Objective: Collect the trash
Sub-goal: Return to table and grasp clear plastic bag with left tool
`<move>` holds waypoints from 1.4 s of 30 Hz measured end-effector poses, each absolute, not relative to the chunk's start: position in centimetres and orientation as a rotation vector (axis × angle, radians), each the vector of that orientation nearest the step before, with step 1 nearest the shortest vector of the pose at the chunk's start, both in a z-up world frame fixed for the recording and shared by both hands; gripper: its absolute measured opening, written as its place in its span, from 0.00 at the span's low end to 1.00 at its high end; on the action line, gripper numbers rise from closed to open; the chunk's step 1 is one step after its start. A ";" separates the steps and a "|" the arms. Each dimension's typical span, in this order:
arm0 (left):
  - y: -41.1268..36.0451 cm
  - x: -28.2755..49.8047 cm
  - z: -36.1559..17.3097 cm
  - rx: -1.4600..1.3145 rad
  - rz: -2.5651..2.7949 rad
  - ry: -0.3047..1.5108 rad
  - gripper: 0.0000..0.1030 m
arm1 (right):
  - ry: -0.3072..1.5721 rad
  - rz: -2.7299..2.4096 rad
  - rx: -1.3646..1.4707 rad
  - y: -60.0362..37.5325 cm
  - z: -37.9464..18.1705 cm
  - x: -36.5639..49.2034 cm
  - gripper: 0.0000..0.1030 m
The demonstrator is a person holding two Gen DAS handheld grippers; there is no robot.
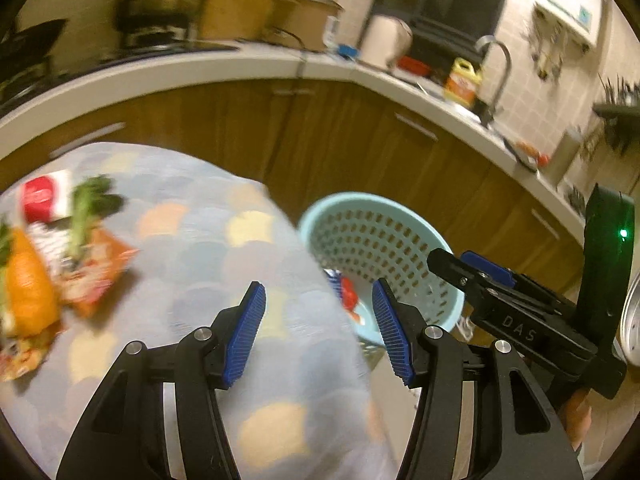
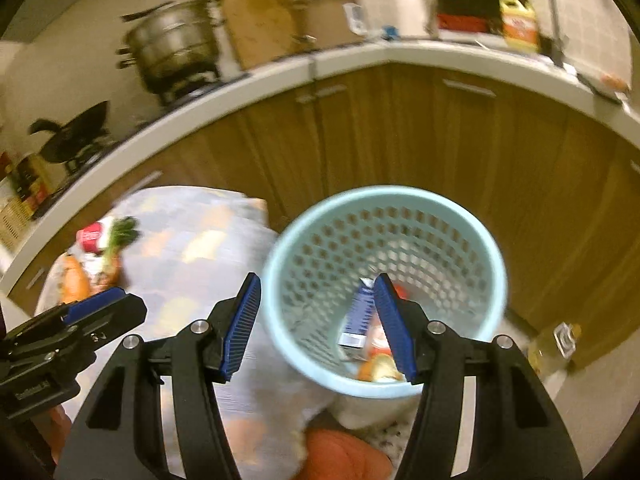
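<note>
Above the pale-blue perforated basket (image 2: 384, 280) (carton inside), right tongs (image 2: 318, 326) hung released, left tongs (image 1: 320, 330) likewise; leftover wrappers (image 1: 92, 276) risked being overlooked.

Right gripper (image 2: 318, 322) jaws spread wide above light-blue perforated basket (image 2: 280, 248). Blue carton (image 2: 358, 316) and orange scraps (image 2: 378, 368) inside. Patterned cloth (image 2: 200, 248) just left.
</note>
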State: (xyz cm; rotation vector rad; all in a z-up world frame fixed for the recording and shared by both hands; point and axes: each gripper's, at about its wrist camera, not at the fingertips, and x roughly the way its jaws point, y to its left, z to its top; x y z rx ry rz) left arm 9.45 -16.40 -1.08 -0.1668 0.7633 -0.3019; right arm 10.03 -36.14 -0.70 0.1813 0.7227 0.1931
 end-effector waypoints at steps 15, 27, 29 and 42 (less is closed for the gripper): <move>1.5 0.6 1.2 -0.314 0.108 0.635 0.56 | 0.660 0.496 -0.041 -16.6 -1.6 7.9 0.30; 4.6 0.2 -0.7 -0.128 0.244 0.648 0.75 | 0.704 0.514 -0.089 -14.6 -3.6 8.2 0.30; 3.8 1.1 -1.0 -0.051 0.263 0.660 0.75 | 0.715 0.510 -0.071 -14.9 -3.7 8.5 0.30; 6.1 5.3 -3.2 0.013 0.395 0.776 0.26 | 0.710 0.517 -0.112 -14.3 -3.9 8.1 0.30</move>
